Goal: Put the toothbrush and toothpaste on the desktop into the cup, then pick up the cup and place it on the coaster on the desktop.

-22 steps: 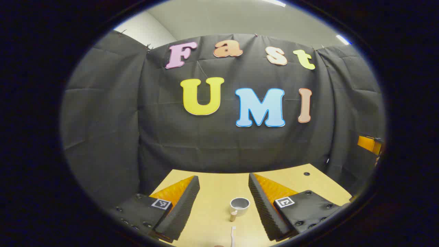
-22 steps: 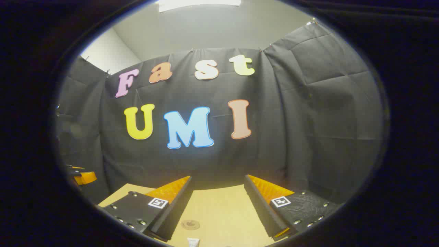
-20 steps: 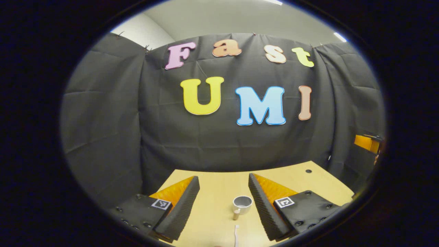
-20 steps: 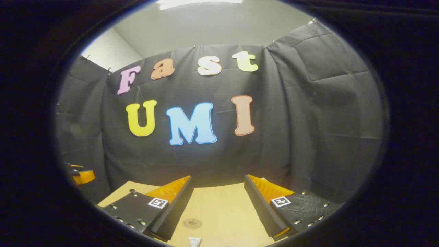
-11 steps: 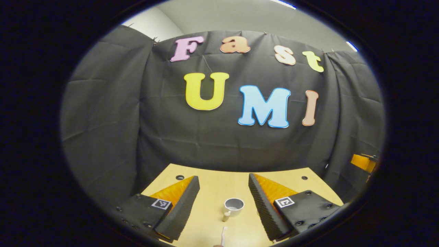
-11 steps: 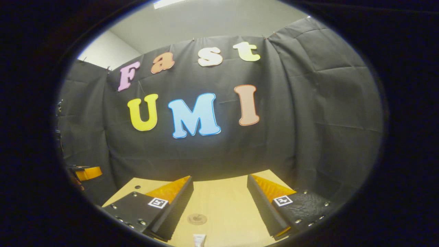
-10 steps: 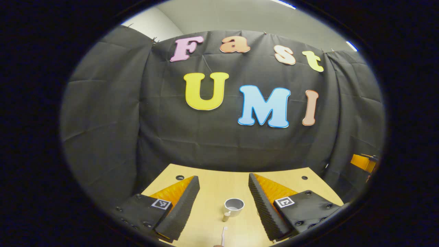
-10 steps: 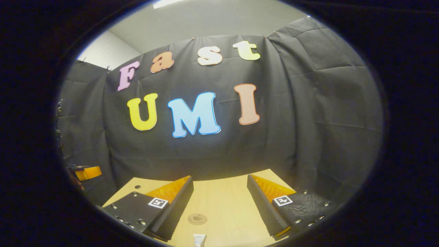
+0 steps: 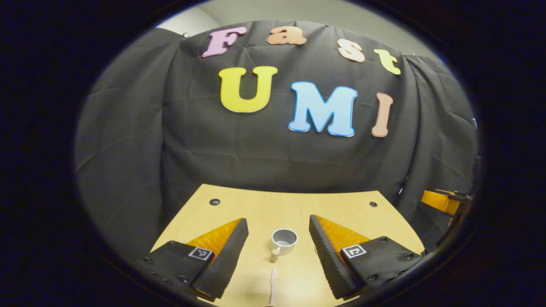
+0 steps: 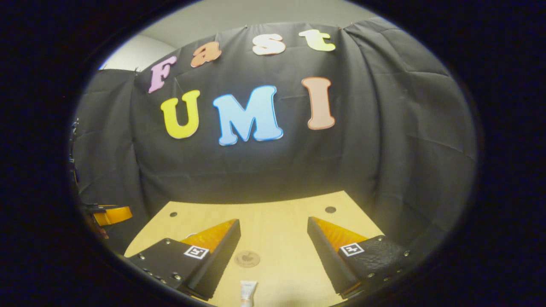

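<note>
Both grippers tilted down: one cup [image 9: 284,241], one toothbrush [image 9: 272,288].

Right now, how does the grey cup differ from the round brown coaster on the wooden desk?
The grey cup stands upright and hollow with a handle; the round brown coaster lies flat. The cup lies ahead of the left gripper, the coaster ahead of the right gripper. Both are round, bare, resting on the desk.

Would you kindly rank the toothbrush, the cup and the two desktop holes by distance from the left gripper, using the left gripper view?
1. Toothbrush, low between the jaws.
2. Cup, just beyond.
3. Desktop holes, far left and far right; too close to rank.
</note>
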Tool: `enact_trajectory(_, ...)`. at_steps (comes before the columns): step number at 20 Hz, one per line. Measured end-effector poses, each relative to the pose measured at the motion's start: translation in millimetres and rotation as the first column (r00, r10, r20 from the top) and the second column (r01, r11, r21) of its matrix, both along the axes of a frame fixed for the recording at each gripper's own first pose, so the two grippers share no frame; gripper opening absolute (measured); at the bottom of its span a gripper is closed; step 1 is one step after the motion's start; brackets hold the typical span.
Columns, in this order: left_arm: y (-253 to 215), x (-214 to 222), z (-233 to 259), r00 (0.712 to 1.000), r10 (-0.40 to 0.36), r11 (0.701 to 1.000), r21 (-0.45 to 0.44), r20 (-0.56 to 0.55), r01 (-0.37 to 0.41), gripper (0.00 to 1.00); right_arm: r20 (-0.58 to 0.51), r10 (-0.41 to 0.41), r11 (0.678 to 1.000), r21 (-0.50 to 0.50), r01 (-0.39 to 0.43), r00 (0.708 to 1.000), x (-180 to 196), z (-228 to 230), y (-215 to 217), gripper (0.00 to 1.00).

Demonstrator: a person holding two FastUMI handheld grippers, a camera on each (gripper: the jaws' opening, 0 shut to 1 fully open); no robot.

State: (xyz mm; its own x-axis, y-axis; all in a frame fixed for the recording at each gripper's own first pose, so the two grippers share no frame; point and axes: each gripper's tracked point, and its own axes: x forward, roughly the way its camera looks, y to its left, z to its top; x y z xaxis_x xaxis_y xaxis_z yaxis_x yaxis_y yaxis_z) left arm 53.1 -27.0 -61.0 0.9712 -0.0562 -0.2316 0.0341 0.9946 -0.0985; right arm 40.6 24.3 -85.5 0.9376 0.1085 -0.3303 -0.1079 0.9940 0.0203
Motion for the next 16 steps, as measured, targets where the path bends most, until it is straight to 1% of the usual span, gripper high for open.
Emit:
enact_trajectory(3,0,7,-36,0.997,-0.007,1.000,0.015,-0.081,0.009,0.94,-0.104,0.018,1.000,0.004,-0.017,0.994,-3,-30,8,0.96)
enact_trajectory(5,2,8,-63,0.990,-0.006,1.000,0.019,-0.143,0.009,0.94,-0.166,0.032,0.999,-0.012,-0.034,0.986,-6,-48,14,0.96)
enact_trajectory(7,2,8,-90,0.978,-0.018,1.000,0.011,-0.209,0.021,0.94,-0.226,0.042,0.999,-0.024,-0.049,0.973,-13,-69,17,0.94)
enact_trajectory(8,1,6,-102,0.970,-0.023,1.000,0.010,-0.241,0.026,0.94,-0.254,0.044,0.998,-0.026,-0.052,0.966,-13,-76,20,0.96)
enact_trajectory(10,2,5,-128,0.952,-0.033,0.999,0.011,-0.304,0.038,0.94,-0.317,0.048,0.998,-0.025,-0.058,0.947,-17,-92,23,0.96)
enact_trajectory(11,3,6,-137,0.942,-0.039,0.999,0.013,-0.332,0.046,0.94,-0.351,0.050,0.998,-0.022,-0.062,0.935,-20,-101,26,0.94)
enact_trajectory(12,4,6,-148,0.933,-0.039,0.999,0.021,-0.358,0.050,0.95,-0.380,0.054,0.998,-0.022,-0.067,0.923,-24,-111,27,0.96)
enact_trajectory(14,7,4,-165,0.915,-0.040,0.997,0.044,-0.401,0.062,0.95,-0.429,0.057,0.997,-0.025,-0.075,0.901,-26,-130,32,0.96)
enact_trajectory(16,8,1,-188,0.887,-0.040,0.995,0.060,-0.459,0.076,0.94,-0.485,0.062,0.997,-0.011,-0.077,0.872,-33,-149,36,0.96)
